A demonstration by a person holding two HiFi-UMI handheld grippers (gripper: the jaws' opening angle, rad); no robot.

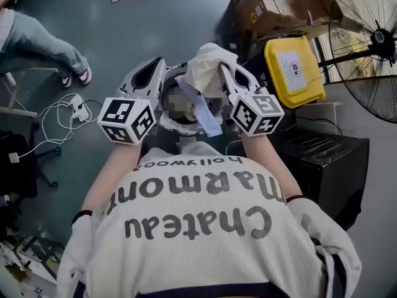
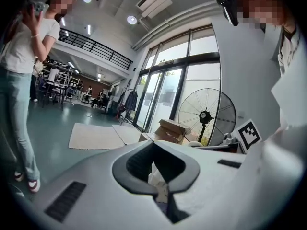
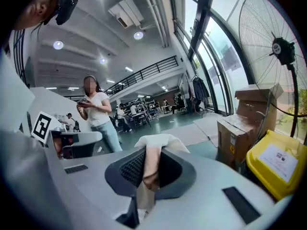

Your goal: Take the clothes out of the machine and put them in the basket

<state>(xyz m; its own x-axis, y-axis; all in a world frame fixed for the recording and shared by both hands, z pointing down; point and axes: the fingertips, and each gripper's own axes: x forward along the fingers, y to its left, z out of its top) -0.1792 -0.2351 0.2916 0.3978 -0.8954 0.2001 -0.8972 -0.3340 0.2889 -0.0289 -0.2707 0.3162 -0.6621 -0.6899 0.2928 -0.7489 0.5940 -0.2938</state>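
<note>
A white garment point(image 1: 209, 66) is bunched up in front of the person's chest, and a pale blue-and-white strip point(image 1: 205, 114) of it hangs down between the two grippers. My right gripper point(image 1: 227, 68) is shut on the bunched top; in the right gripper view the cloth point(image 3: 154, 145) spills over the jaws of my right gripper point(image 3: 148, 176). My left gripper point(image 1: 154, 73) stands just left of the garment. In the left gripper view a fold of white cloth point(image 2: 158, 180) is pinched low between the jaws of my left gripper point(image 2: 156, 174). No machine door or basket shows clearly.
A yellow lidded bin point(image 1: 294, 71) stands right of the grippers, with a black box point(image 1: 322, 155) below it. A large floor fan point(image 1: 371, 42) and a cardboard box point(image 1: 273, 2) stand at the upper right. A person's legs point(image 1: 43, 45) and loose cables point(image 1: 62, 113) are at the left.
</note>
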